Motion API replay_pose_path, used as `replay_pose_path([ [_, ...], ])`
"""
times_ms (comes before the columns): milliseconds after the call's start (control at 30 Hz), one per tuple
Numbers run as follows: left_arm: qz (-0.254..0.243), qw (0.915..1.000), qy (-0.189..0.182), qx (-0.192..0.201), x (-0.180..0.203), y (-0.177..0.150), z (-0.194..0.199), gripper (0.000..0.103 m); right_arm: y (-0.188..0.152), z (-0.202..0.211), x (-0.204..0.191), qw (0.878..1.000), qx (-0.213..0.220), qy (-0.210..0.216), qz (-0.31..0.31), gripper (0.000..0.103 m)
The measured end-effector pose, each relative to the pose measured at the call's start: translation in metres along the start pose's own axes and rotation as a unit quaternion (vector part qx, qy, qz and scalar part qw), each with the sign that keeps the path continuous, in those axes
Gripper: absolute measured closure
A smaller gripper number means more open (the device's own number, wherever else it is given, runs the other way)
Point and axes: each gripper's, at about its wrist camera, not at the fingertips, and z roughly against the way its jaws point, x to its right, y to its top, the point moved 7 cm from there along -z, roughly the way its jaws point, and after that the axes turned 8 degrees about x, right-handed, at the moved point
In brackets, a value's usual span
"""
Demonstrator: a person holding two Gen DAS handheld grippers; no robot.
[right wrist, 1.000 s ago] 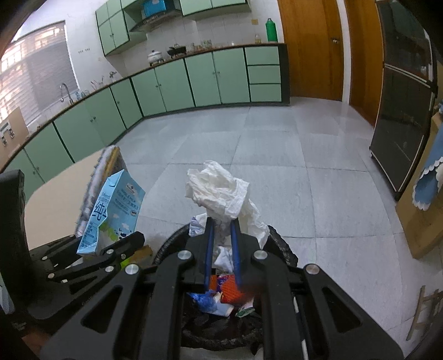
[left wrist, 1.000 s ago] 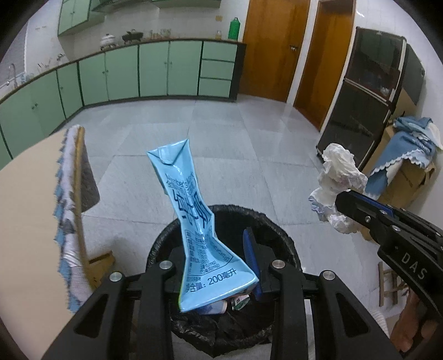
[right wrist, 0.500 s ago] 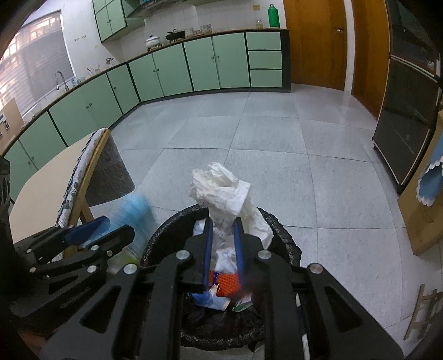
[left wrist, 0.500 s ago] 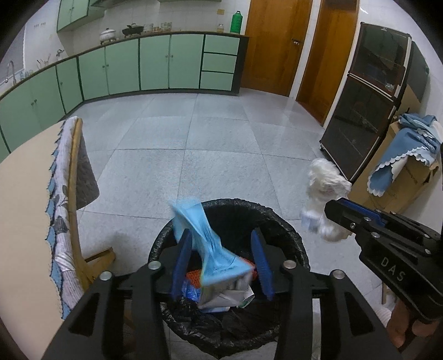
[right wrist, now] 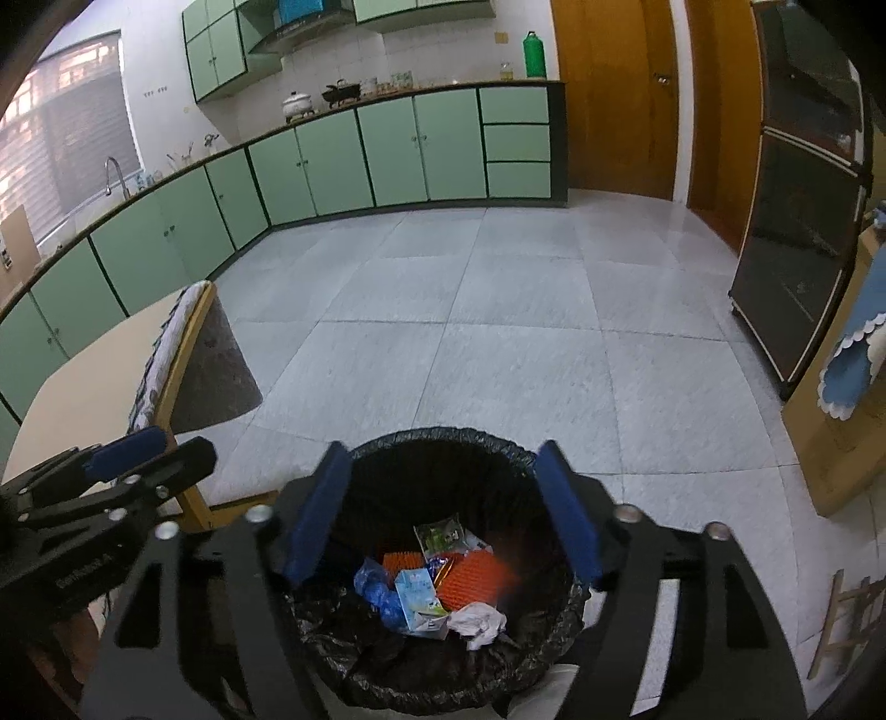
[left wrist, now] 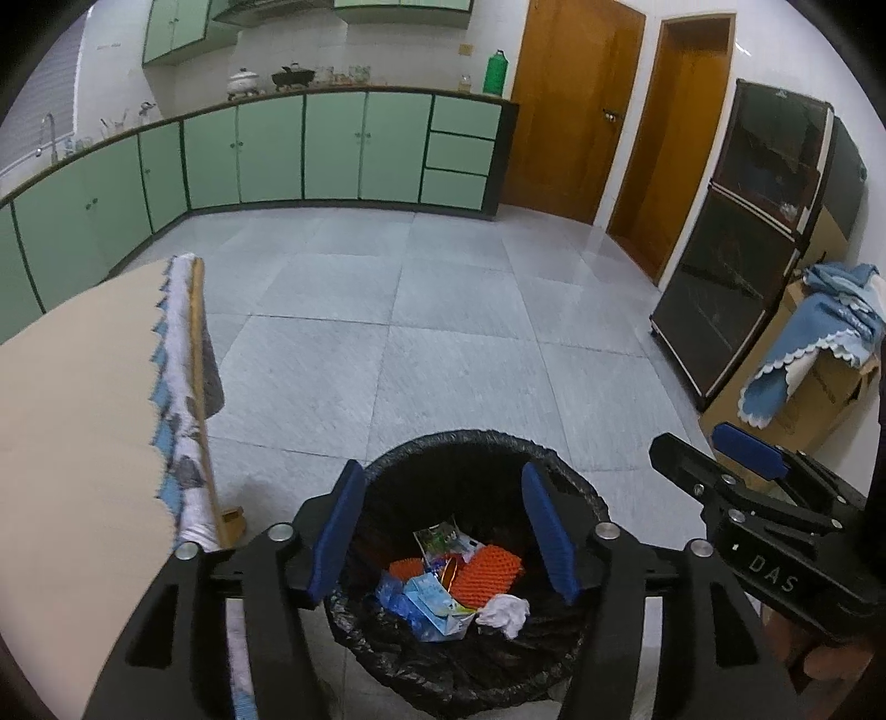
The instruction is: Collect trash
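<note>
Both jaws just opened, nothing between: left hand-held gripper point(left wrist: 443, 531) and right hand-held gripper point(right wrist: 443, 512) over bin point(left wrist: 570, 487); blue carton point(left wrist: 434, 603), white tissue point(left wrist: 506, 609) inside.

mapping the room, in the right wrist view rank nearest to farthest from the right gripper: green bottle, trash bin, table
From the right gripper:
1. Trash bin, directly below, between the open jaws.
2. Table, to the left.
3. Green bottle, on the far counter.

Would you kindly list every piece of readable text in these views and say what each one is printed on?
"DAS": white letters on the black body of the right gripper, seen from the left wrist view.
Pale lettering on the left gripper body: too blurred to read.
Print on the blue carton in the bin: too small to read.
</note>
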Motion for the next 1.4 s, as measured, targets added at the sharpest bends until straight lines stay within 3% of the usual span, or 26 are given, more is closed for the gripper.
replay_pose_path([
  [100, 0.003, 0.9999, 0.005, 0.012, -0.006, 0.006, 0.011, 0.035, 0.007, 0.008, 0.000, 1.000, 0.011, -0.005, -0.005, 0.012],
  [200, -0.001, 0.9997, 0.010, 0.023, -0.010, 0.011, 0.024, 0.026, 0.012, 0.017, -0.003, 1.000, 0.019, -0.002, -0.005, 0.008],
  [433, 0.000, 0.9984, 0.021, 0.053, -0.024, 0.020, 0.061, 0.014, 0.021, 0.044, -0.016, 0.999, 0.037, 0.001, 0.011, 0.005],
  [1033, 0.018, 0.9932, 0.066, 0.093, -0.063, 0.015, 0.155, 0.012, 0.034, 0.129, -0.062, 0.996, 0.067, 0.047, 0.028, 0.005],
  [1400, 0.016, 0.9908, 0.078, 0.109, -0.067, 0.011, 0.199, 0.012, 0.031, 0.169, -0.087, 0.993, 0.082, 0.071, 0.044, 0.005],
])
